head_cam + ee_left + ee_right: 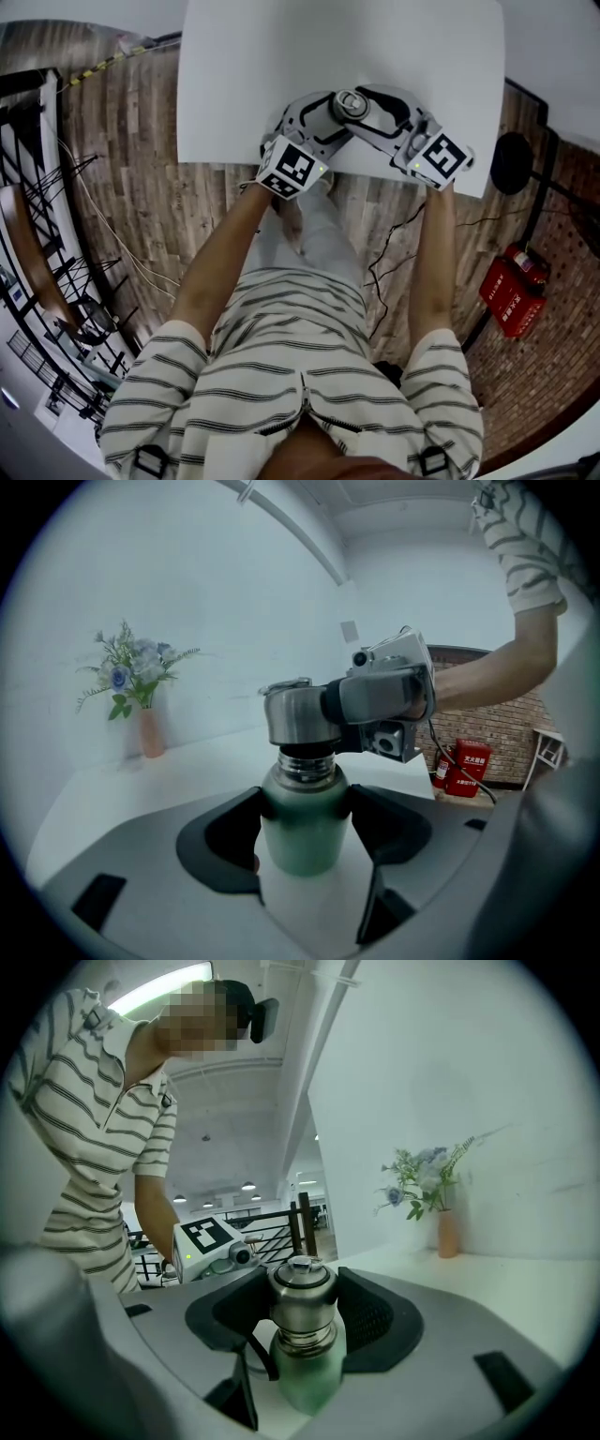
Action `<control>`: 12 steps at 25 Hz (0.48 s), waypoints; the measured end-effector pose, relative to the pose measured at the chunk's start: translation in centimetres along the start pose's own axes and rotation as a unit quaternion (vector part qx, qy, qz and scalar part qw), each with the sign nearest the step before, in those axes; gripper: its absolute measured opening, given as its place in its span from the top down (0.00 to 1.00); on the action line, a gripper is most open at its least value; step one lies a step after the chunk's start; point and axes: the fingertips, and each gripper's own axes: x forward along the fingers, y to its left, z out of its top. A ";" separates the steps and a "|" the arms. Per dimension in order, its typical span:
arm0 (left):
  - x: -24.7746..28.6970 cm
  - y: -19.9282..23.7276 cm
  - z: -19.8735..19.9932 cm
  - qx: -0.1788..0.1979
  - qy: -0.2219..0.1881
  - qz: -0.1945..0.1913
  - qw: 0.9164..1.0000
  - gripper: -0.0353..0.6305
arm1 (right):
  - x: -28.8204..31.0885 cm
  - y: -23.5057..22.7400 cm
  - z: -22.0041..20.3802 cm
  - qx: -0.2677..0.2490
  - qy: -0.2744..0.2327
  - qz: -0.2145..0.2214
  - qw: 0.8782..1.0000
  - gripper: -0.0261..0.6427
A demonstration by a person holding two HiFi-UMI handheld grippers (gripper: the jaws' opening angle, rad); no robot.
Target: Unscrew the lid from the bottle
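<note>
A green bottle (300, 841) stands upright on the white table (244, 84), near its front edge. My left gripper (302, 829) is shut on the bottle's green body, one dark pad on each side. The steel lid (302, 1302) sits on top of the bottle, and my right gripper (302, 1305) is shut on it from the opposite side. Below the lid a band of steel threaded neck (305, 766) shows. In the head view both grippers meet around the lid (352, 103).
A vase of blue flowers (141, 700) stands at the far side of the table by the wall. A red fire-extinguisher box (514, 291) and cables lie on the wooden floor to the right. A black railing (56, 187) runs at the left.
</note>
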 end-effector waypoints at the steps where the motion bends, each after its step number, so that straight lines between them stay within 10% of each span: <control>1: 0.1 -0.1 0.0 -0.001 -0.001 0.001 1.000 0.50 | -0.2 0.0 0.2 0.001 -0.004 -0.010 1.000 0.59; 12: -1.3 -0.1 0.6 -0.026 -0.017 0.013 0.999 0.50 | -3.6 -0.6 1.3 0.097 -0.087 -0.195 0.972 0.59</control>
